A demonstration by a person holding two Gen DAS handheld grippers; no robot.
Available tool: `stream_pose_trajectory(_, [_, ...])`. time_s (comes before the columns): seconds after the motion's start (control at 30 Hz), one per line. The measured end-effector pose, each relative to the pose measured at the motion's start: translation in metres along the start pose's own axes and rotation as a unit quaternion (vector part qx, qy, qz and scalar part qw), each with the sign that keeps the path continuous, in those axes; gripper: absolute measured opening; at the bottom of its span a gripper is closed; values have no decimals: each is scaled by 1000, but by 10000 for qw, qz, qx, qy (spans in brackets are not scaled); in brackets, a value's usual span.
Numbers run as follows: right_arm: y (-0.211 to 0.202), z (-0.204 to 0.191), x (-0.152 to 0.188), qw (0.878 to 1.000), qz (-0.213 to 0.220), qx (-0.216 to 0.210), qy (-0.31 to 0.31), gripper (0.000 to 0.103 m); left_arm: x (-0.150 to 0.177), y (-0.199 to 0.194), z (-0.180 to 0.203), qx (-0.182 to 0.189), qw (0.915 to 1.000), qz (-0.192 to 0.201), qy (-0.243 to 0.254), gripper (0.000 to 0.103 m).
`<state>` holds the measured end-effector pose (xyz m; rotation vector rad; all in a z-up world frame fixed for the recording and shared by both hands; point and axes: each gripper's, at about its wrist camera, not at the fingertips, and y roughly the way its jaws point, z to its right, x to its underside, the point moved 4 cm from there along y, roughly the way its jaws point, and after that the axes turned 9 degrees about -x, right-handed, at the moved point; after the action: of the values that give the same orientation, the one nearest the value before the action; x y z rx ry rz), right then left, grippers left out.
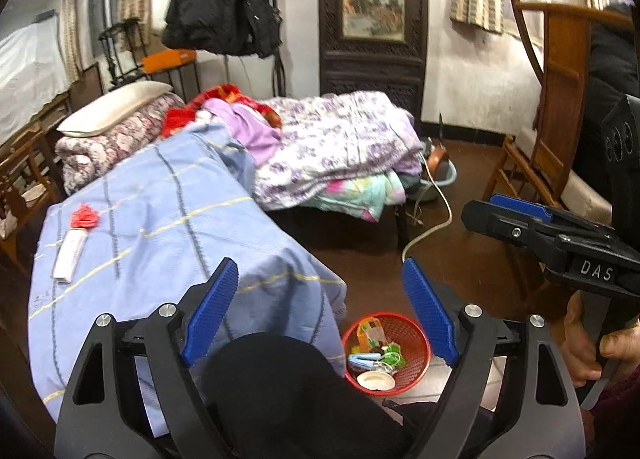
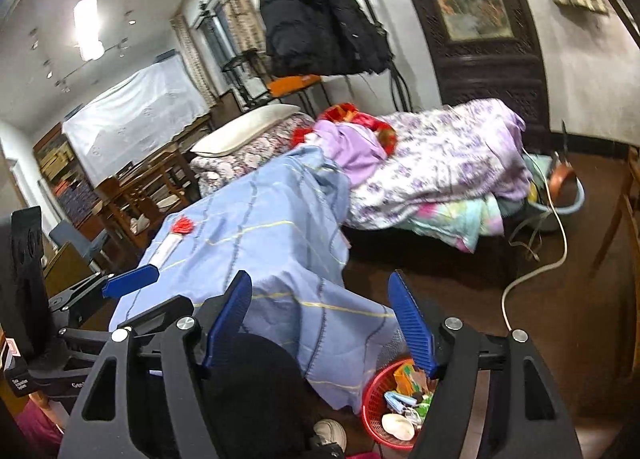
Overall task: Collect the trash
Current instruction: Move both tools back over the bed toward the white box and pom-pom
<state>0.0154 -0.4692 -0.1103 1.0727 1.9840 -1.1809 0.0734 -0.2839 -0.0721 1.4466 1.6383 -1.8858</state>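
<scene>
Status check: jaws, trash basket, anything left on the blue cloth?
Left gripper and right gripper open, empty. Red basket holds trash, on floor. White tube remains on cloth.

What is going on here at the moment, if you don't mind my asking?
A person is collecting trash with a handheld gripper in each hand. Both the left gripper and the right gripper are open and empty, raised above a red mesh basket on the floor. The basket already holds wrappers, a blue face mask and other scraps. On the blue checked cloth beside it still lie a white tube-like item and a small red item.
</scene>
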Motion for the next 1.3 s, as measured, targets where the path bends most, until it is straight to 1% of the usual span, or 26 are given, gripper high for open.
stream_pose_trajectory(0.23, [-2,-53,-9,9986,38,-227,-466,73,5,-34,-34,-257,9986,325,-323,88])
stream_pose_trajectory(0.37, [0,-85,-11,9965,26,-352,-751,76,9,-47,-54,-357,9970,450,-517,89])
stream_pose_trajectory(0.57, [18,-125,-12,9932,-104,-497,-1043,78,22,-53,-93,-460,9939,502,-870,90])
stream_pose_trajectory(0.73, [50,-144,-9,9925,-349,-603,-1001,80,33,-38,-133,-476,9899,321,-1298,90])
stream_pose_trajectory(0.83, [78,-151,-3,9923,-578,-614,-913,80,41,-22,-159,-514,9867,133,-1535,90])
stream_pose_trajectory(0.9, [94,-153,1,9922,-683,-585,-867,80,49,-8,-180,-617,9838,-27,-1683,90])
stream_pose_trajectory(1.03, [133,-149,12,9932,-800,-377,-755,80,62,15,-222,-864,9758,-352,-1976,90])
stream_pose_trajectory(1.13, [154,-144,19,9938,-815,-246,-715,80,71,33,-261,-984,9675,-583,-2257,90])
stream_pose_trajectory(1.23, [179,-136,25,9939,-810,-61,-752,80,70,49,-289,-1160,9637,-668,-2309,90])
stream_pose_trajectory(1.3, [197,-132,30,9934,-796,84,-817,80,66,60,-302,-1277,9630,-717,-2263,90])
